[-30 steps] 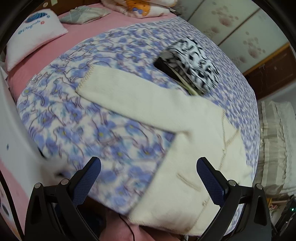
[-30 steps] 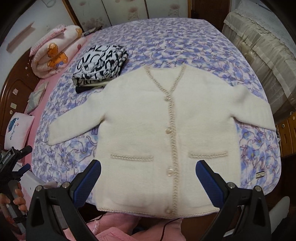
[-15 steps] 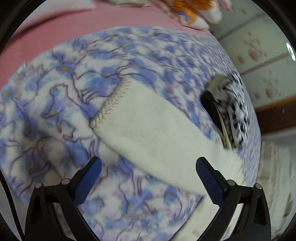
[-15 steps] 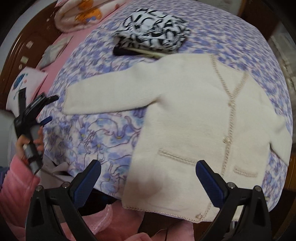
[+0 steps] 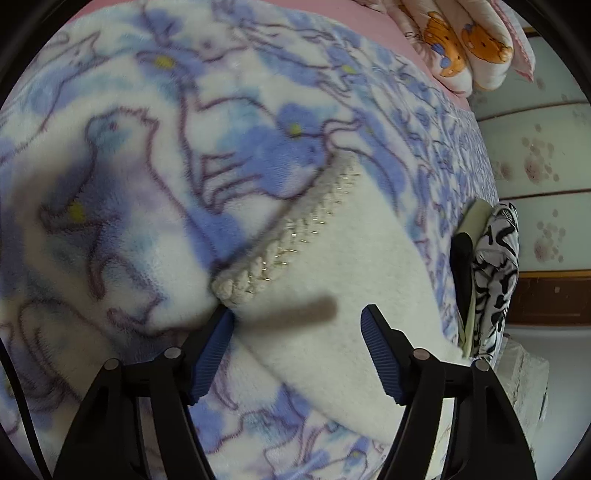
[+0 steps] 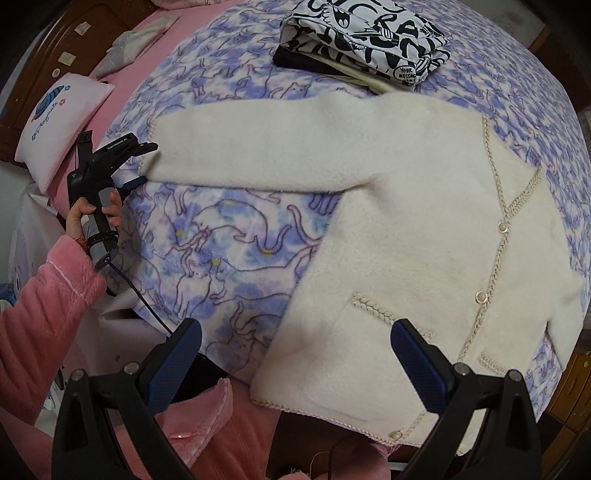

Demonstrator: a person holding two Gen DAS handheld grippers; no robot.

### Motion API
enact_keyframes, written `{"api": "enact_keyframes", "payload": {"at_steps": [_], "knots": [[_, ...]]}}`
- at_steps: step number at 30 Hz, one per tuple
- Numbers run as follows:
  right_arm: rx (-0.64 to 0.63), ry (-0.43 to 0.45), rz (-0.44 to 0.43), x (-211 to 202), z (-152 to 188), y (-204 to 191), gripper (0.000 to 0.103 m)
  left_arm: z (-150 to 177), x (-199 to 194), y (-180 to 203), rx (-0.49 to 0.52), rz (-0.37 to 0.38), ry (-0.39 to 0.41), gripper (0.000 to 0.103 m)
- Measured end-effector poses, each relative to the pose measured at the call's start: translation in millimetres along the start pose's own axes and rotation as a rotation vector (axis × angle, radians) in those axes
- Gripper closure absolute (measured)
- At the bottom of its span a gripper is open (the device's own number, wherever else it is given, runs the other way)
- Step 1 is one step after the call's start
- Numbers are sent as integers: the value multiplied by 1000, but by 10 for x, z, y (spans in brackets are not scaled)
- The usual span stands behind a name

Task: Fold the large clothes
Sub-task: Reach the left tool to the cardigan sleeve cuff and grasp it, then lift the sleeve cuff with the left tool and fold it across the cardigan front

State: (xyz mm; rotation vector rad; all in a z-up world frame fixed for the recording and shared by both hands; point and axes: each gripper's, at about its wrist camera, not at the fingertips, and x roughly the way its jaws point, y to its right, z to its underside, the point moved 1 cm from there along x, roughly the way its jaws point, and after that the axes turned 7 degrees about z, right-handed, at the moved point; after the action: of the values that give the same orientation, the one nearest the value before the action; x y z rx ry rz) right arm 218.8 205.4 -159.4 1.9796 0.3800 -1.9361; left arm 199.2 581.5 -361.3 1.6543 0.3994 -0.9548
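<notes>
Left gripper (image 5: 297, 314) closing over the cardigan (image 6: 424, 229) cuff (image 5: 288, 240), sleeve between the jaws, not yet pinched, running away rightward. Right gripper (image 6: 295, 332) wide, empty, above the hem; left nearer.

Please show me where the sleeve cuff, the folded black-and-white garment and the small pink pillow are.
sleeve cuff (image 5: 291, 236), left wrist view, braided edge.
folded black-and-white garment (image 6: 373, 33), right wrist view, printed top.
small pink pillow (image 6: 62, 122), right wrist view, its face.

She wears a fluffy pink sleeve (image 6: 44, 295) with a piped cuff. Both handheld grippers are black with ribbed blue finger pads (image 6: 417, 365), silver screws, and a trailing black cable (image 6: 144, 299).
</notes>
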Motion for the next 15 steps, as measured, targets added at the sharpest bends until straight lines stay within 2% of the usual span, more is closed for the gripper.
{"api": "enact_keyframes", "payload": {"at_steps": [2,6,10,11,13,15], "knots": [[18,-2,-8,32,-17,53,1,-3,23,-38,-14,-6,10,45],[57,-9,-24,79,-22,139,1,-8,47,-92,-39,-41,17,46],[88,-19,-39,122,7,192,1,11,72,-56,-11,-83,23,47],[94,-17,-39,124,22,207,1,7,91,-50,1,-88,27,50],[101,-13,-44,122,46,222,1,-2,98,-62,8,-102,39,62],[110,-7,-47,129,78,244,1,0,65,-48,2,-67,57,79]]}}
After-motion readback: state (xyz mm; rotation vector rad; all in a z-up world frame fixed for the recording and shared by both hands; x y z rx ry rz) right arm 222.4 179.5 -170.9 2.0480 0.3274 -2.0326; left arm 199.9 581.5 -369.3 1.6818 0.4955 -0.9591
